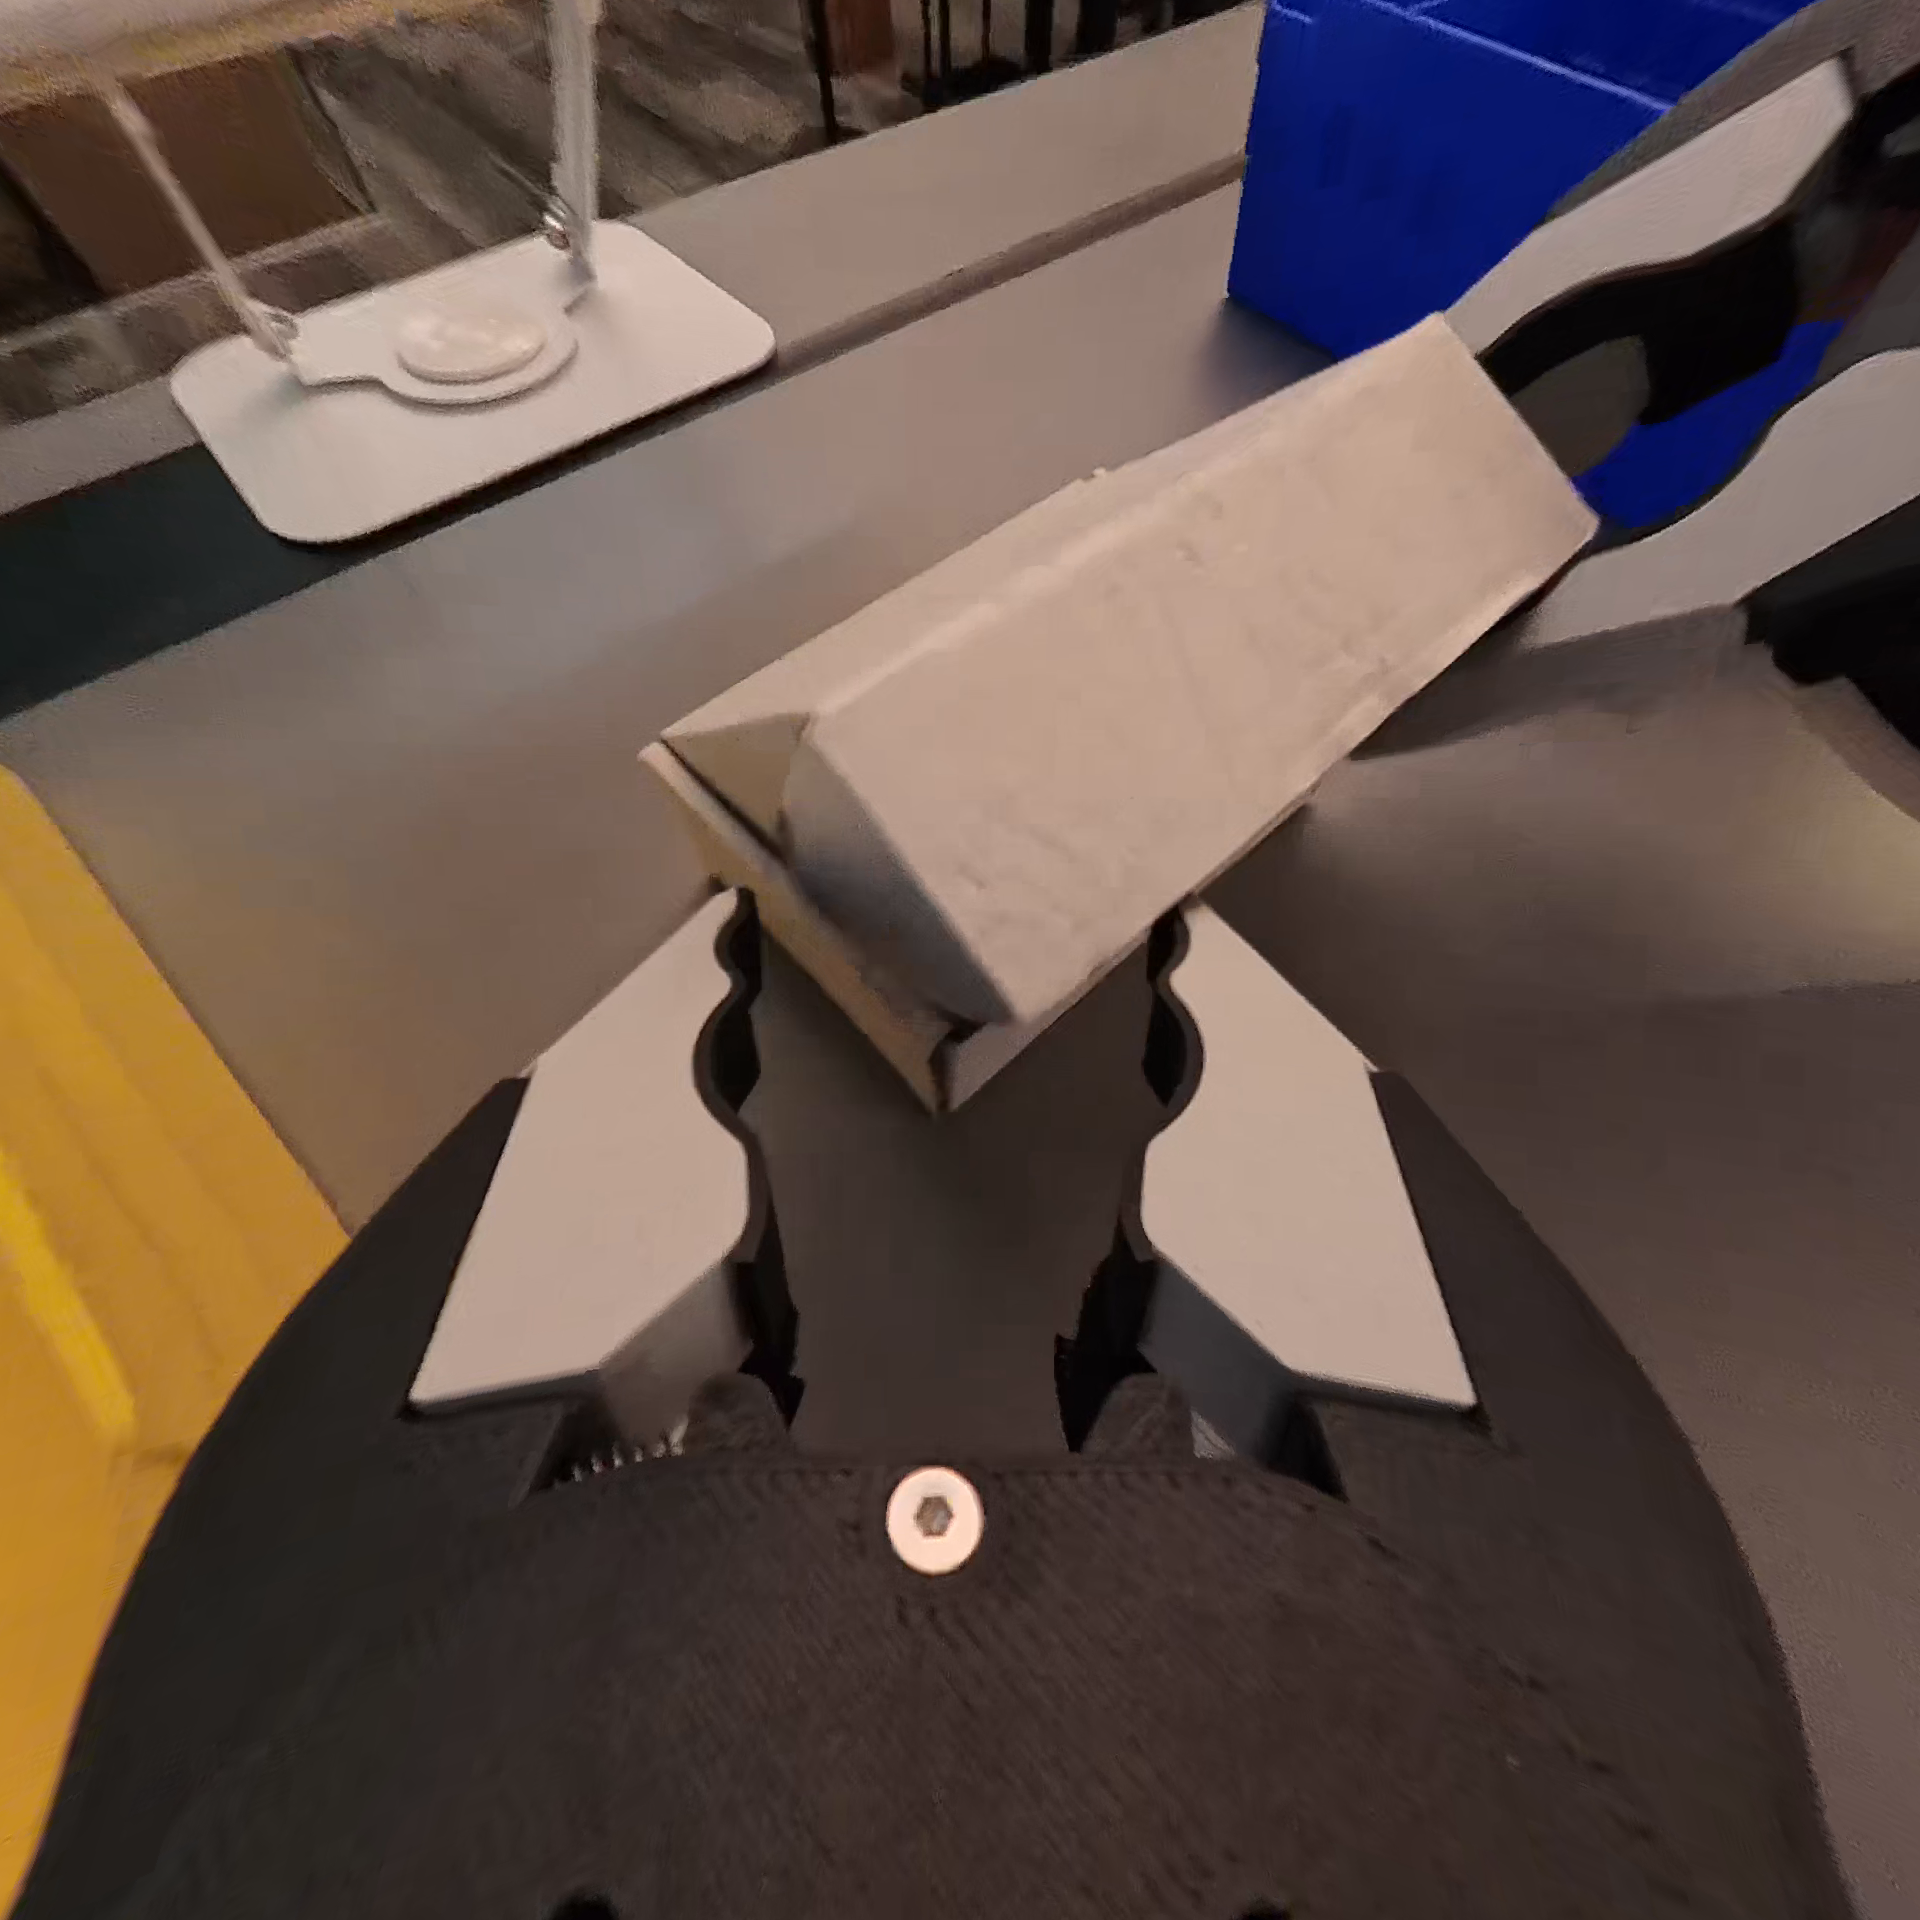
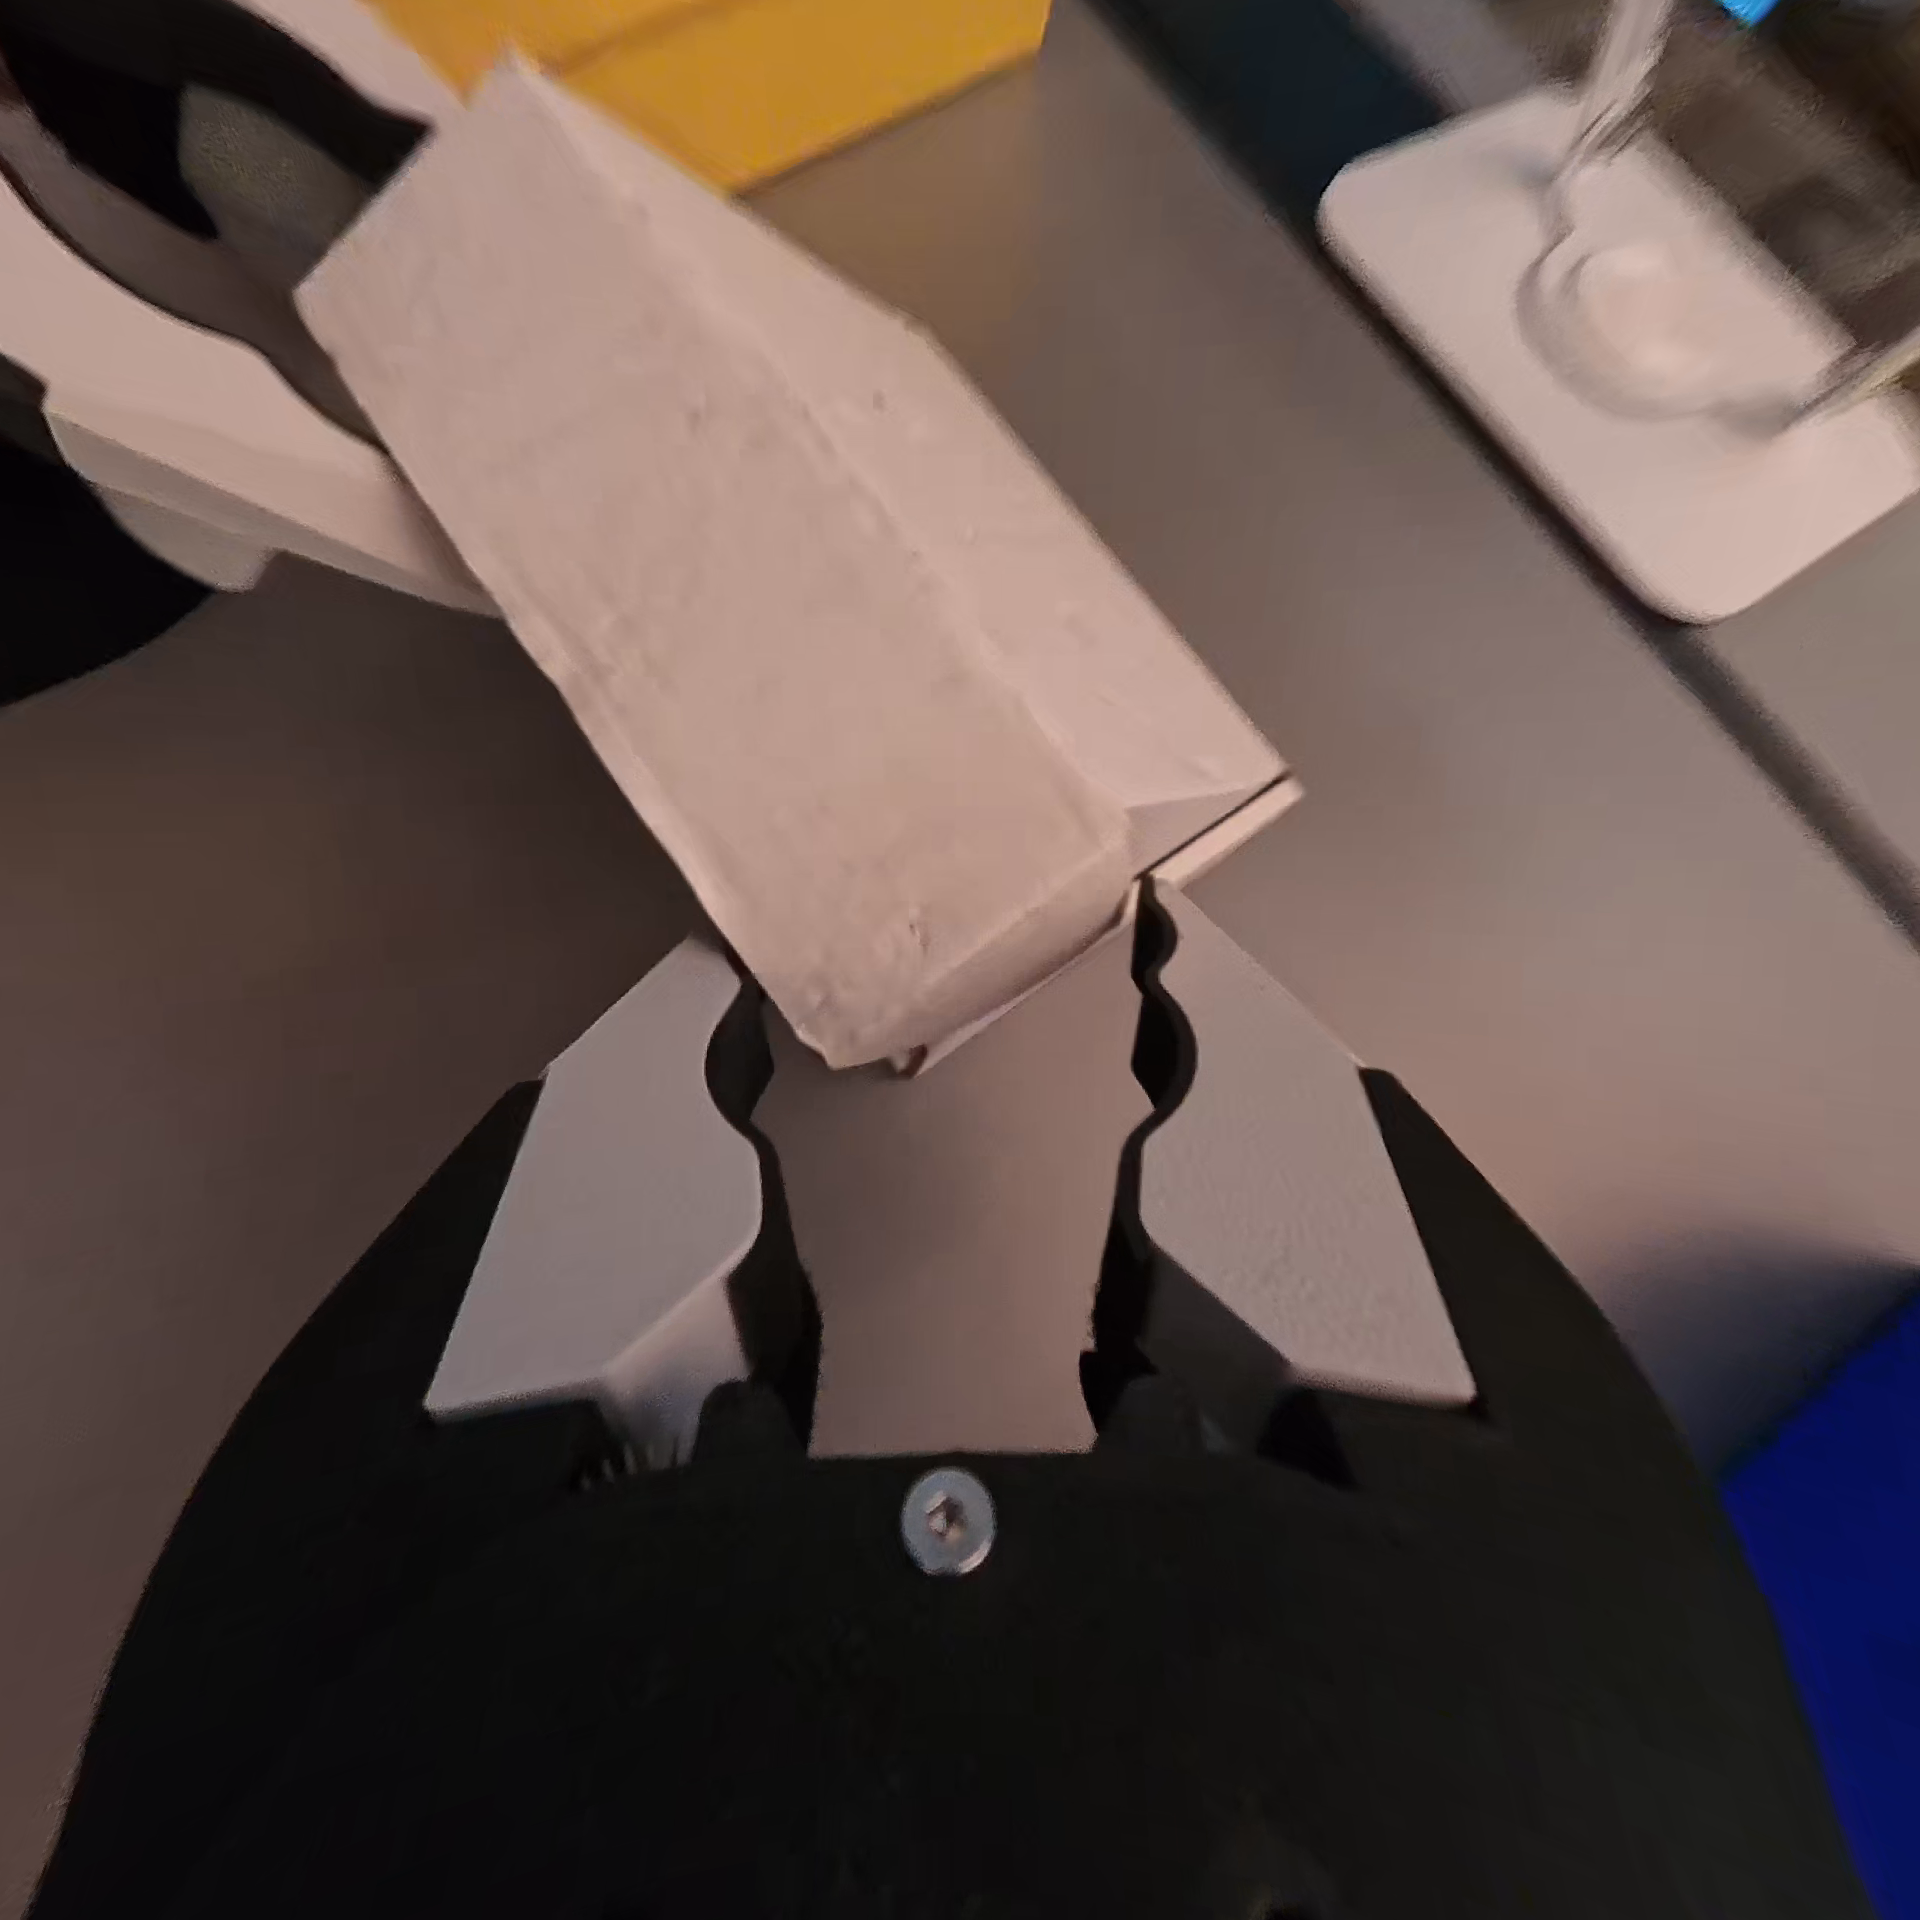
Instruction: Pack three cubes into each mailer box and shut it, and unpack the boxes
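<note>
A white mailer box point(image 1: 1143, 675) with its lid down is held tilted above the grey table point(image 1: 416, 727). My left gripper point(image 1: 951, 920) is shut on the box's near end. One of the right gripper's fingers point(image 1: 1714, 177) reaches the box's far end at the upper right. In the right wrist view the same box point(image 2: 727, 520) runs up to the left, and my right gripper point(image 2: 935, 925) is shut on its near end. One of the left gripper's fingers point(image 2: 239, 488) holds the other end. No cubes show.
A yellow bin point(image 1: 104, 1143) stands at the left and also shows in the right wrist view point(image 2: 779, 83). A blue bin point(image 1: 1455, 156) stands at the back right. A white stand base point(image 1: 468, 395) sits at the back left.
</note>
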The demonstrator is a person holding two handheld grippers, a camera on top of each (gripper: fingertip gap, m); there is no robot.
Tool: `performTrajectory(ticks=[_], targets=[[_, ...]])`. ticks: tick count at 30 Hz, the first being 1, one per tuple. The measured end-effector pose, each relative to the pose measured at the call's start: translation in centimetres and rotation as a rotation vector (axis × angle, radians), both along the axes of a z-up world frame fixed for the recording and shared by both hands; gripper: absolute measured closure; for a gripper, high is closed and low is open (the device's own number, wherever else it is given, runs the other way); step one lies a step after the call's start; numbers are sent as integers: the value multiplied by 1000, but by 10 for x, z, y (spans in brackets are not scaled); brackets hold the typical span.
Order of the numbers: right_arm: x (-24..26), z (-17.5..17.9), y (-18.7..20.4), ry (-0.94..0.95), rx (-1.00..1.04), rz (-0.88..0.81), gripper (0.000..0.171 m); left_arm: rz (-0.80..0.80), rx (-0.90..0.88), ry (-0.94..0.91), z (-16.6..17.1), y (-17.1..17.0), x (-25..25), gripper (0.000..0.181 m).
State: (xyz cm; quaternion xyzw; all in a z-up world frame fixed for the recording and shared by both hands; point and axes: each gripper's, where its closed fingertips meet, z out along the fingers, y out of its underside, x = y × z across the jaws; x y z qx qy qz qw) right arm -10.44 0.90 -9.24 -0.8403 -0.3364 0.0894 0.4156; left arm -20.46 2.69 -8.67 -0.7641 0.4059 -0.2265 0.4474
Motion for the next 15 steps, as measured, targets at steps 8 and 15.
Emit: performTrajectory(ticks=[8,15], targets=[[4,31,-10,-401,506,76,133,62,567,156,36,-4,-16,130],[-8,-2,-46,-195,230,2,145,23,269,192,-7,-36,-8,144]])
